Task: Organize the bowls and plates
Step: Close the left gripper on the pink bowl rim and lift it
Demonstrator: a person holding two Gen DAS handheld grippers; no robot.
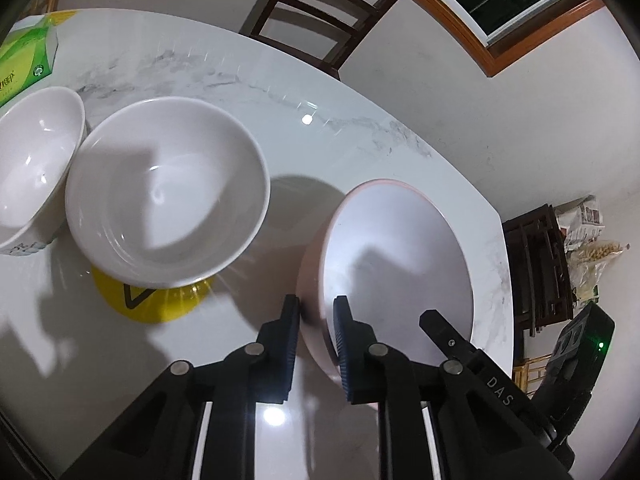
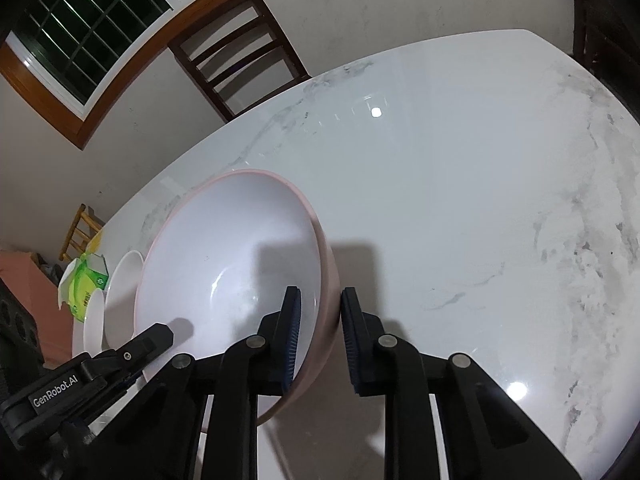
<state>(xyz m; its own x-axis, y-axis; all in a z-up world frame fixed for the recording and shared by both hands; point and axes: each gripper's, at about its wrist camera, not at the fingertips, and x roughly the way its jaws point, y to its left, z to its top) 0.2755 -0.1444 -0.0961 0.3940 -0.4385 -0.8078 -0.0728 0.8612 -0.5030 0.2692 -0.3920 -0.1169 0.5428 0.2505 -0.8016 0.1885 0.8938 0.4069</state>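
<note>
A large pink bowl (image 1: 396,256) with a white inside is tilted above the marble table (image 1: 248,92). My left gripper (image 1: 318,312) straddles its left rim, one finger inside and one outside, closed on the wall. My right gripper (image 2: 320,304) straddles the opposite rim of the same bowl (image 2: 228,264) the same way. A white bowl (image 1: 168,188) stands on a yellow plate (image 1: 152,300) to the left. A smaller white bowl (image 1: 36,160) touches it at the far left. Both white bowls also show in the right wrist view (image 2: 120,292).
A green tissue box (image 1: 28,56) sits at the table's far left corner. A dark wooden chair (image 1: 320,12) stands behind the table, under a window. Dark furniture and bags (image 1: 560,248) stand past the table's right edge. The right half of the table (image 2: 480,200) shows bare marble.
</note>
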